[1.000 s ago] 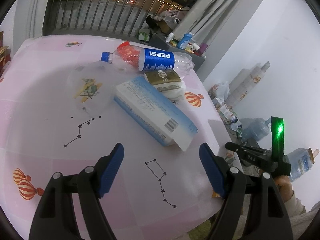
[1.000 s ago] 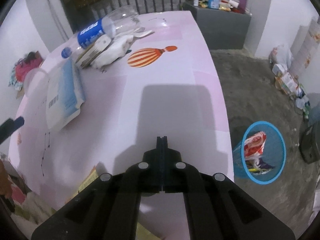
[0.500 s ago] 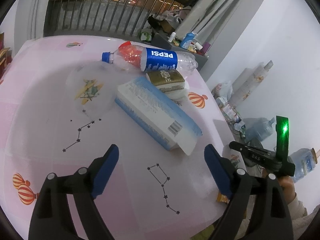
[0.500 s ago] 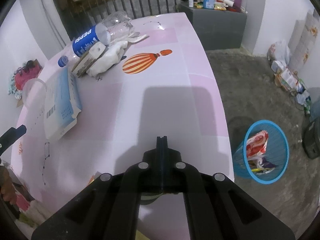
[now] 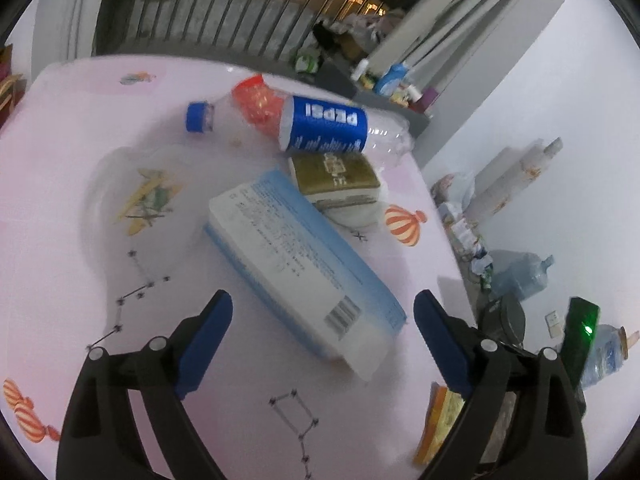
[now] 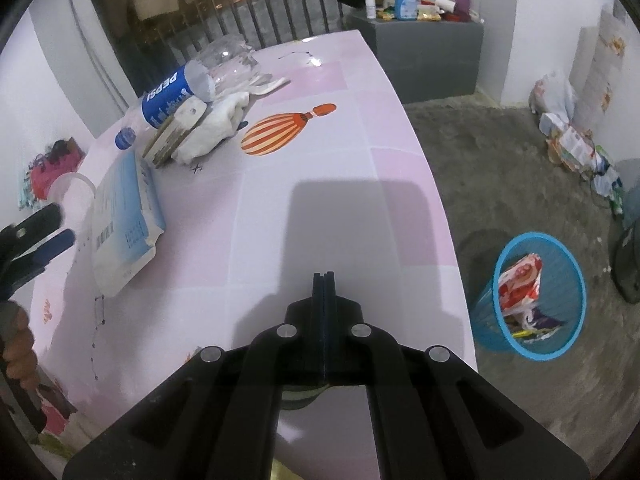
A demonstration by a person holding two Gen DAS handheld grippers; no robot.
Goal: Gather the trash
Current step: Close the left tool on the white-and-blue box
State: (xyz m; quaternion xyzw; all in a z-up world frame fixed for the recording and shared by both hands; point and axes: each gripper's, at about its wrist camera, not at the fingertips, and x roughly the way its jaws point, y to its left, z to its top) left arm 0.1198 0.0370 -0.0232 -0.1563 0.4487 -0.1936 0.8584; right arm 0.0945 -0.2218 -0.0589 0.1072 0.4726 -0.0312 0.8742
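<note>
On the pink table (image 5: pixel 60 264) lies a long blue-and-white pack (image 5: pixel 296 256). Behind it are a flat brown packet (image 5: pixel 336 172) on white tissue (image 5: pixel 352 212), and a Pepsi bottle (image 5: pixel 324 128) on its side. A clear plastic cup (image 5: pixel 132 200) lies to the left. My left gripper (image 5: pixel 323 300) hovers at the pack's near end, and its jaws are opening. The pack's corner sits between the blue fingers, untouched. My right gripper (image 6: pixel 323 280) is shut on nothing above the table's near right part, far from the pack (image 6: pixel 124 220). A blue bin (image 6: pixel 536 296) with wrappers stands on the floor.
The table's right edge (image 6: pixel 440 208) drops to a grey floor. A grey cabinet (image 6: pixel 420 56) with bottles stands at the back beside a metal railing. Bags and water jugs (image 5: pixel 520 276) line the wall. An orange packet (image 5: pixel 440 420) sits by the near table edge.
My left gripper has moved forward to the pack's near end and its jaws have widened. The right gripper stayed in place, shut.
</note>
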